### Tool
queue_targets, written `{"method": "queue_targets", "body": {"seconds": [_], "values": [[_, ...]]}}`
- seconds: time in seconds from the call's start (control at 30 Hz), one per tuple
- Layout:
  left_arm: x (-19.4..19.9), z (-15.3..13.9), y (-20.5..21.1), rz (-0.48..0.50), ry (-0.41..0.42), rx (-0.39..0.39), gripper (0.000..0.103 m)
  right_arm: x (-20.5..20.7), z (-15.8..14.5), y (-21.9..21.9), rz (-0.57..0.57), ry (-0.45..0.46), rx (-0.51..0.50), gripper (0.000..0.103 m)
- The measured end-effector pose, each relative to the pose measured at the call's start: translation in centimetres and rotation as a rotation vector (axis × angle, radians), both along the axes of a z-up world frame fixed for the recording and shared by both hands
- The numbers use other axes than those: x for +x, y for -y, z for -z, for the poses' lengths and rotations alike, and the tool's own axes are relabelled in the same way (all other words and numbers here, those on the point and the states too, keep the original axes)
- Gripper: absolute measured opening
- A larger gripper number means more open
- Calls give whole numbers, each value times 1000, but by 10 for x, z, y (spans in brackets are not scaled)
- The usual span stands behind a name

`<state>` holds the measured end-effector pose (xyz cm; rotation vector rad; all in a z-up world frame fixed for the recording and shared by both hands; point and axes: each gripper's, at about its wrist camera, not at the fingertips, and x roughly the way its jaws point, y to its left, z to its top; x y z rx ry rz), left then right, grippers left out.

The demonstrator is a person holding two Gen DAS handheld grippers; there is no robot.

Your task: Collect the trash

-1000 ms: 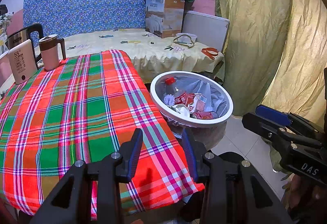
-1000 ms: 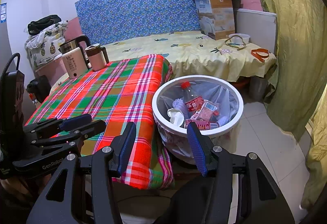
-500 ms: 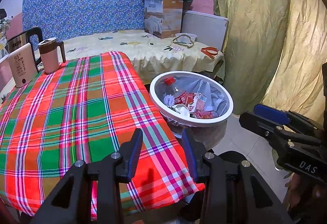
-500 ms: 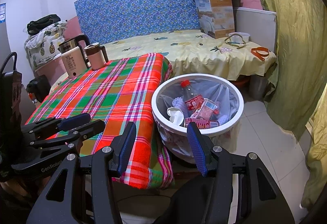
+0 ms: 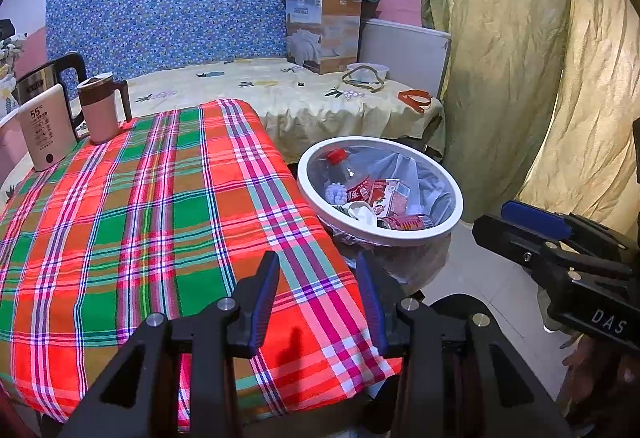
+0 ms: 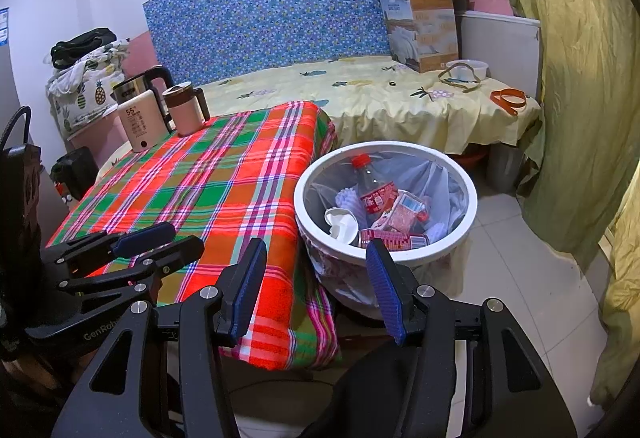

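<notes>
A white round trash bin [image 5: 420,234] [image 6: 452,238] with a clear liner stands on the floor beside the table's right edge. It holds a red-capped plastic bottle [image 5: 354,182] [image 6: 374,186], a red carton [image 6: 402,214], a red can [image 5: 406,222] [image 6: 394,238] and white crumpled pieces [image 6: 340,224]. My left gripper [image 5: 318,296] is open and empty over the near corner of the plaid tablecloth [image 5: 140,206]. My right gripper [image 6: 316,284] is open and empty, near the bin's front rim. Each gripper shows in the other's view, the right one [image 5: 532,226] and the left one [image 6: 156,240].
A white thermos jug [image 5: 44,132], a steel kettle [image 5: 44,76] and a pink mug [image 5: 100,106] stand at the table's far left. Behind is a bed with a cardboard box [image 5: 322,32], a bowl [image 5: 366,72] and an orange strap [image 5: 414,98]. Yellow curtains [image 5: 520,78] hang at right.
Both grippers have drifted slightly, so the scene shifts a little in both views. Both stay open and empty; the bin's contents are unchanged.
</notes>
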<state>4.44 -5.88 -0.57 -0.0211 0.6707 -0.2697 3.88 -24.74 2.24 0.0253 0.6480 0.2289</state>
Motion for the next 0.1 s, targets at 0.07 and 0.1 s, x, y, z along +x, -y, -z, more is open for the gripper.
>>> {"method": "queue_targets", "body": {"seconds": [0.07,0.1], "values": [[1,0,0,-2,-2,-4,41,0,0,0,3,0,0,54],[1,0,-1,-3,-5,-6,42,0,0,0,4,0,0,54]]}}
